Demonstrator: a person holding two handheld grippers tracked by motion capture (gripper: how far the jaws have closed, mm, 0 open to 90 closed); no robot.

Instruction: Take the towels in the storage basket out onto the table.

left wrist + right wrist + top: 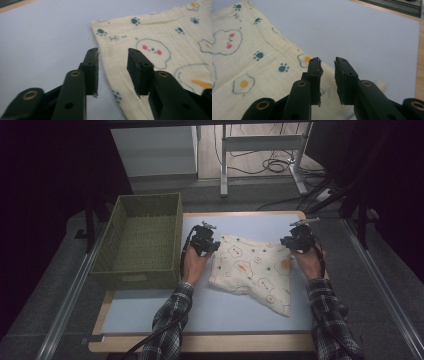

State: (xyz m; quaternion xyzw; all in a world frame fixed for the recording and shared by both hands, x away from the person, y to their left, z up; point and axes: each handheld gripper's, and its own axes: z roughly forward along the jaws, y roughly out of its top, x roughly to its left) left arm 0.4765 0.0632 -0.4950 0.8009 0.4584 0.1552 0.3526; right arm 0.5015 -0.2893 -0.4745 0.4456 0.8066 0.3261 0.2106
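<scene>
A cream cloth [252, 270] printed with paw marks, clouds and fried eggs lies folded on the pale blue mat [150, 312]. My left gripper [206, 240] hovers at the cloth's far left corner, open. In the left gripper view its jaws [112, 71] straddle the cloth's left edge [150, 42] with nothing pinched. My right gripper [298, 239] is at the cloth's far right corner, open by a narrow gap. In the right gripper view its jaws [327, 80] stand over the cloth's edge [249, 65], empty.
A green woven basket [115, 227] stands empty at the left of the mat, close to my left hand. The wooden table edge [200, 342] frames the mat. Desk legs and cables [272, 165] lie on the floor beyond the table.
</scene>
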